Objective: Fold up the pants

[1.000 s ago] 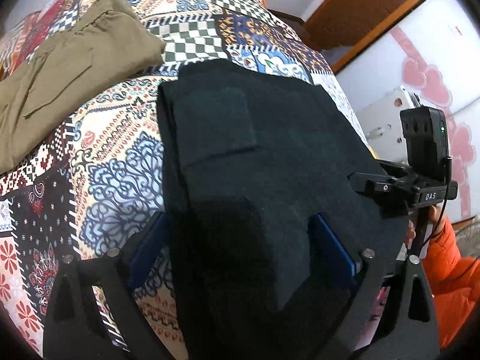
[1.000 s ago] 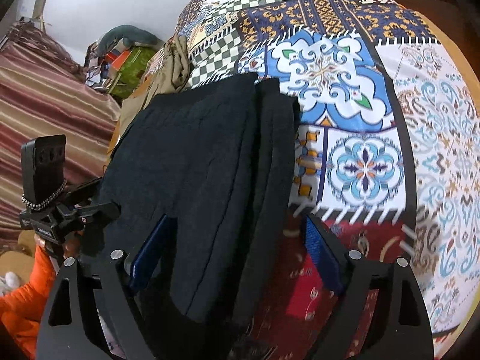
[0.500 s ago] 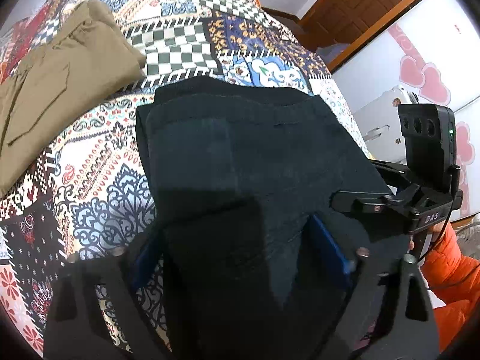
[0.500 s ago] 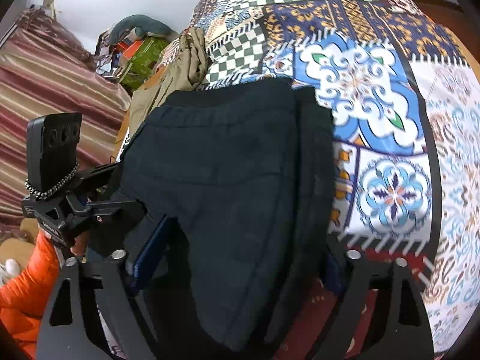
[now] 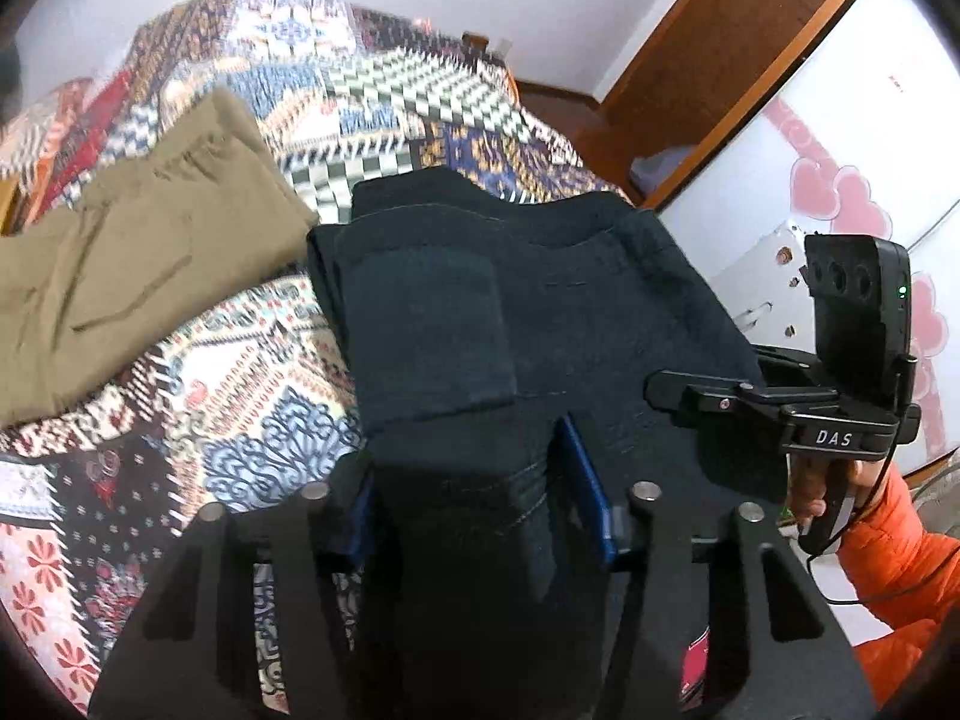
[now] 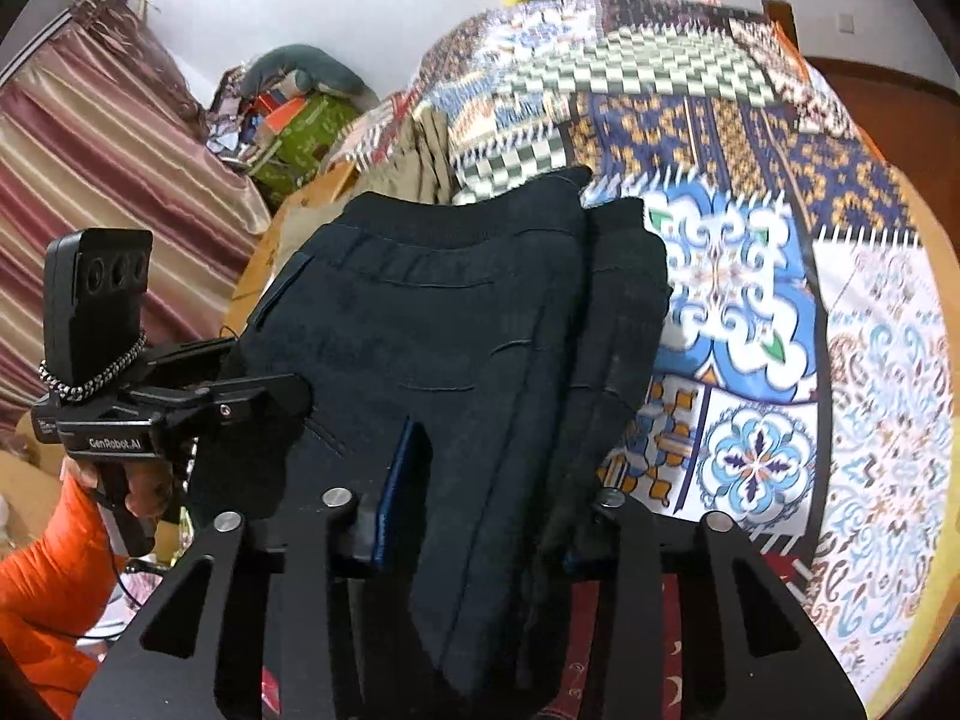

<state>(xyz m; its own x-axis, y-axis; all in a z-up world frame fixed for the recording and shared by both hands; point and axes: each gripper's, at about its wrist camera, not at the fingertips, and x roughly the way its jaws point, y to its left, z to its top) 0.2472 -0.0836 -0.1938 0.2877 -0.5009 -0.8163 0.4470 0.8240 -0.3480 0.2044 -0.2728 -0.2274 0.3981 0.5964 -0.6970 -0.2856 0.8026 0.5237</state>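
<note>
Folded dark navy pants (image 5: pixel 510 300) lie on a patchwork bedspread (image 5: pixel 240 372), their near edge raised off it. My left gripper (image 5: pixel 474 504) has its jaws closing, and its blue pads (image 5: pixel 585 480) squeeze a bunched fold at the pants' near left end. My right gripper (image 6: pixel 486 516) is closing too, on the stacked layers of the pants (image 6: pixel 450 312) at the near right end. Its left pad (image 6: pixel 399 492) presses the cloth, while fabric hides the right pad. Each view shows the other gripper at the pants' side: the right gripper's body (image 5: pixel 780 402) and the left gripper's body (image 6: pixel 168 408).
Khaki pants (image 5: pixel 120 264) lie folded on the bedspread (image 6: pixel 780 300), beyond and left of the dark ones. A person's orange sleeve (image 5: pixel 888 558) is at the bed's near edge. A wooden door (image 5: pixel 708 72) and a white appliance with pink hearts (image 5: pixel 840 210) stand right; a striped curtain (image 6: pixel 102 168) and clutter (image 6: pixel 288 108) left.
Both pairs of jaws have narrowed from wide open onto the dark pants. Both grippers have risen and tipped up, lifting the pants' near edge off the bedspread.
</note>
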